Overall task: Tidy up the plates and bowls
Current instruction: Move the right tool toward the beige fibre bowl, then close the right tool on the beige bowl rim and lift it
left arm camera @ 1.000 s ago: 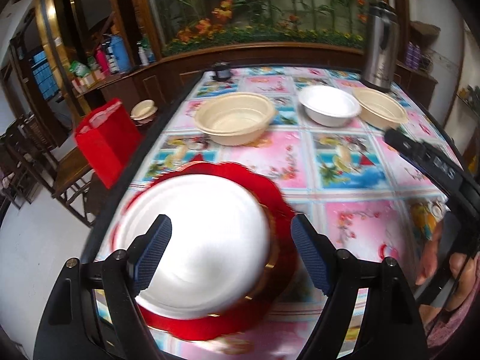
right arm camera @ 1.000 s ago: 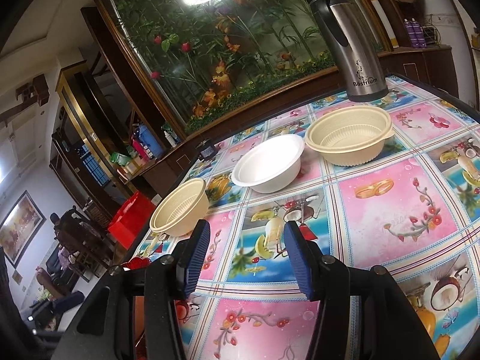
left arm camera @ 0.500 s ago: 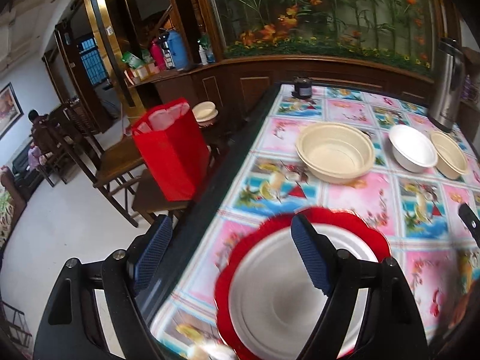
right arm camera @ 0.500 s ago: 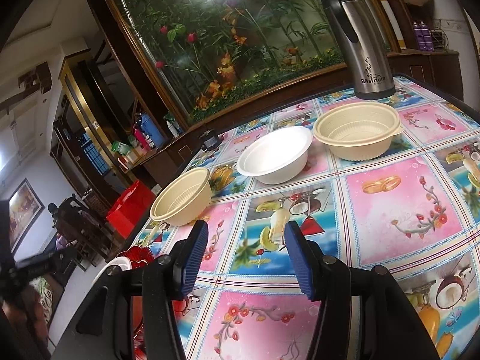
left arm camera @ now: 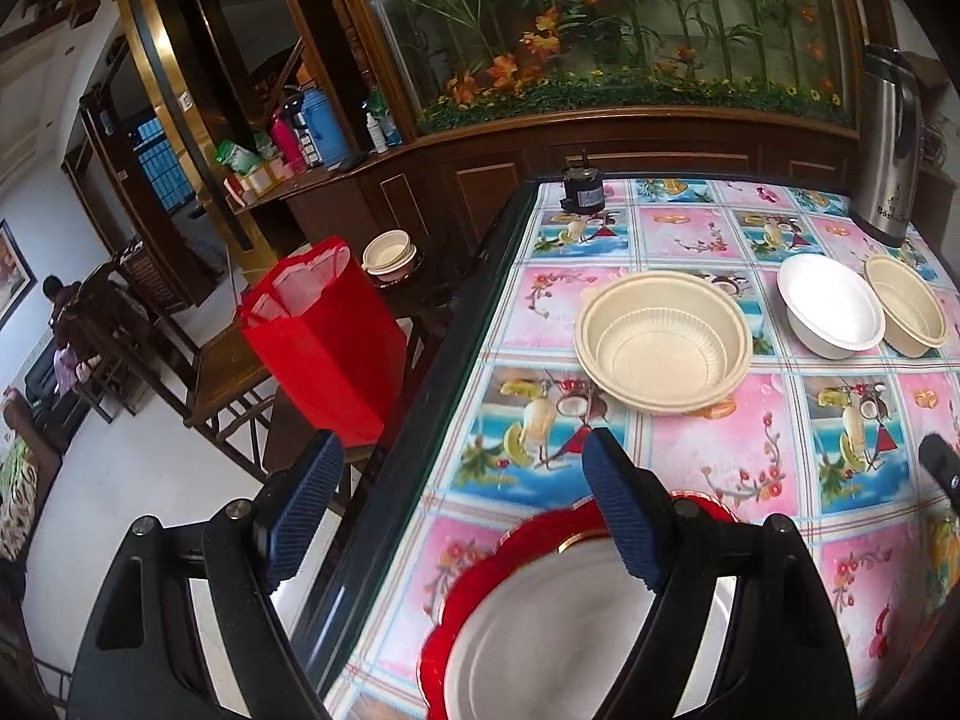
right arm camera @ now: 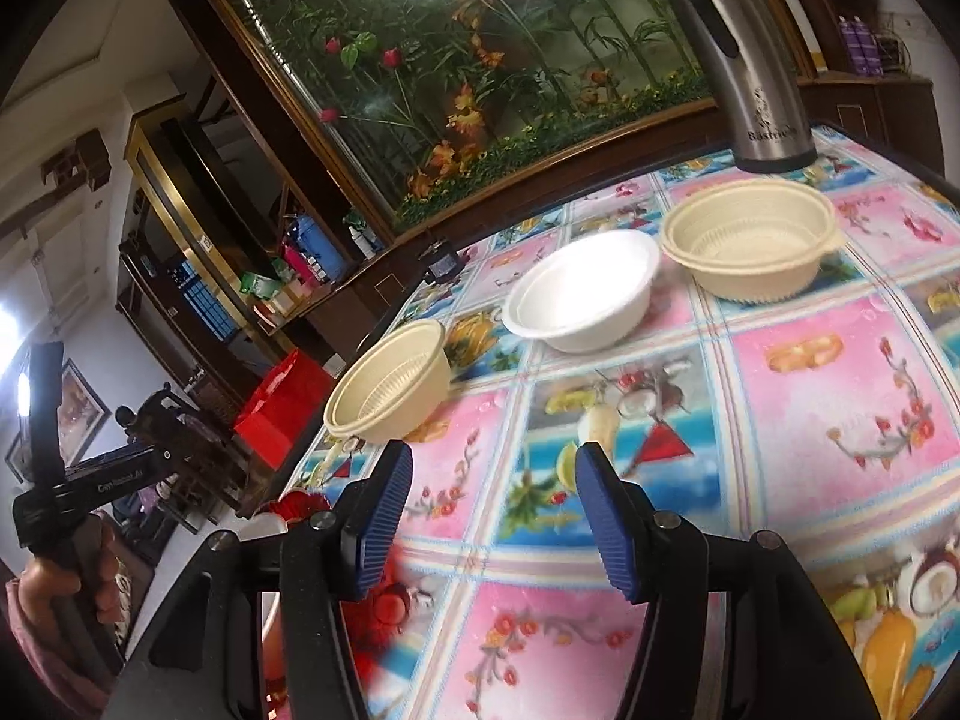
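Observation:
A white plate (left arm camera: 540,636) lies on a red scalloped plate (left arm camera: 516,540) at the table's near left corner. My left gripper (left arm camera: 462,516) is open and empty, above the table's left edge and over that stack. Beyond stand a cream bowl (left arm camera: 663,342), a white bowl (left arm camera: 831,306) and a second cream bowl (left arm camera: 906,306). My right gripper (right arm camera: 492,516) is open and empty above the tablecloth, short of the near cream bowl (right arm camera: 390,384), the white bowl (right arm camera: 585,294) and the far cream bowl (right arm camera: 750,246). The red plate (right arm camera: 300,504) peeks out at its lower left.
A steel thermos (left arm camera: 888,144) stands at the far right of the table (left arm camera: 690,228); it also shows in the right wrist view (right arm camera: 744,54). A small black object (left arm camera: 582,195) sits at the far left corner. A red bag (left arm camera: 324,330) rests on a chair beside the table.
My left gripper has swung left and back, so the plate stack now sits low under its right finger. My right gripper has moved slightly forward toward the bowls. Both stay open.

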